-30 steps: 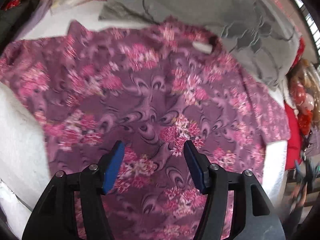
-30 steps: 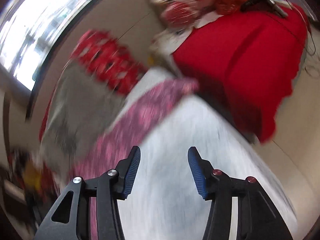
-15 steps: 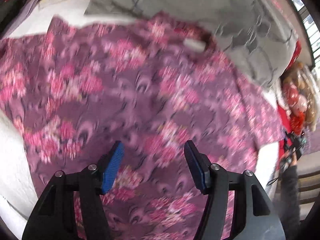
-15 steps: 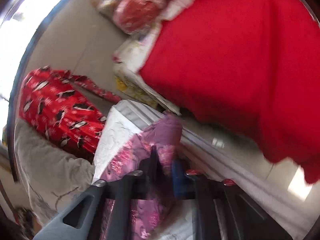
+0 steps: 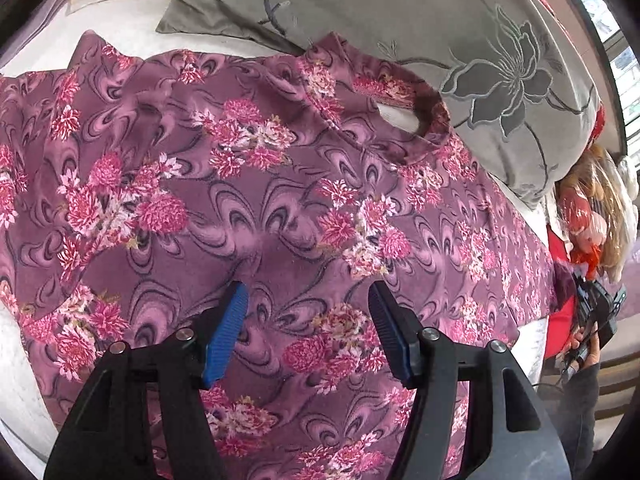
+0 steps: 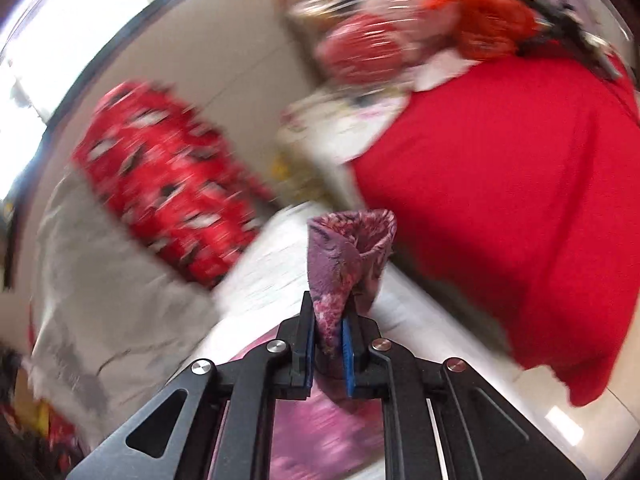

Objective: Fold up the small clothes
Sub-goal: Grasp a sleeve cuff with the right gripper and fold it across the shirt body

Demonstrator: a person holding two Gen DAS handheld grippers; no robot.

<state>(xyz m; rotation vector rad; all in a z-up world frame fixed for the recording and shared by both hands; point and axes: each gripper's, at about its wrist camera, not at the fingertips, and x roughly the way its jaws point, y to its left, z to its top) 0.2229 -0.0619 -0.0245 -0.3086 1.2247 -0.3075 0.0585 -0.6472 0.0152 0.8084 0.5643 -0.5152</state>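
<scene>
A purple shirt with pink flowers [image 5: 248, 200] lies spread flat on a white bed [image 5: 16, 340], neck hole toward the far right. My left gripper [image 5: 306, 300] is open and hovers just above the shirt's middle, holding nothing. My right gripper [image 6: 329, 320] is shut on a sleeve end of the purple shirt [image 6: 348, 252], which stands up in a fold above the blue pads. The right gripper also shows small at the far right of the left wrist view [image 5: 596, 308].
A grey flowered pillow [image 5: 460, 40] lies behind the shirt's collar. A red penguin-print cloth [image 6: 168, 184] and a large red cloth [image 6: 520, 208] lie beyond the bed edge. Dolls and soft items [image 5: 592, 204] sit at the right.
My right gripper has closed on the shirt's sleeve end and lifted it. My left gripper has stayed open, drifting slightly up the shirt toward the collar.
</scene>
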